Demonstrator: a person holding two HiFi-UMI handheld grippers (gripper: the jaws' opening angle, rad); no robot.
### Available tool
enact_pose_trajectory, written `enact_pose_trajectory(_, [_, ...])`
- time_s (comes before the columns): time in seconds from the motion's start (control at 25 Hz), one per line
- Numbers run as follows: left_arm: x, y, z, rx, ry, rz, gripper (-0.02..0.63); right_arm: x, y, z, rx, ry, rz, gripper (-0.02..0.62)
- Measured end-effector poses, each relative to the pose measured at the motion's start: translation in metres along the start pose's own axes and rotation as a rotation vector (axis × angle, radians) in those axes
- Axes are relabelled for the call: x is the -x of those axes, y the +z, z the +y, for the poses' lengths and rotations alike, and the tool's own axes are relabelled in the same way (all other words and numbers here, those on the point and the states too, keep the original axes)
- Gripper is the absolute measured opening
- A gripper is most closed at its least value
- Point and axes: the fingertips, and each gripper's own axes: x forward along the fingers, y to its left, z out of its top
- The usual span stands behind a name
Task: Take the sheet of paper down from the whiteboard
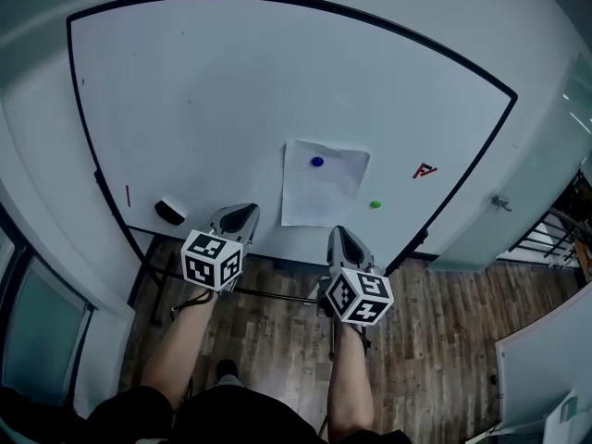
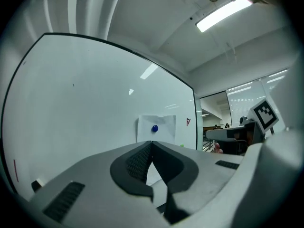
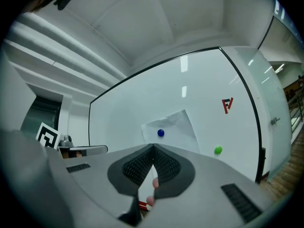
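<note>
The left tool [image 1: 242,213] and the right tool [image 1: 339,235], each carrying its marker cube, pointed level at the whiteboard [image 1: 213,81]. Both had their jaws closed tip to tip with nothing between them. The sheet of paper [image 1: 326,188] hung on the board, in line with the gap between the two tools and apart from both. A blue magnet [image 1: 317,162] pinned it near its top edge. A green magnet [image 1: 376,204] sat just right of the sheet's lower corner. A black eraser [image 1: 170,212] lay well off to the left.
</note>
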Motion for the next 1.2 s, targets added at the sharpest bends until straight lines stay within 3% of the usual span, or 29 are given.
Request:
enact_pose_trajectory(0.6, [-0.097, 0.003, 0.053, 0.058, -0.126, 0.049, 0.021, -0.110, 0.003, -0.013, -0.030, -0.107, 0.017, 0.025])
enact_pose_trajectory(0.84, [-0.123, 0.003, 0.055, 0.036, -0.135, 0.050, 0.021, -0.137, 0.006, -0.020, 0.038, -0.090, 0.057, 0.025])
enact_pose_trajectory(1.2, [-0.145, 0.014, 0.051, 0.003, -0.172, 0.031, 0.023, -0.156, 0.012, -0.032, 0.060, -0.064, 0.054, 0.025])
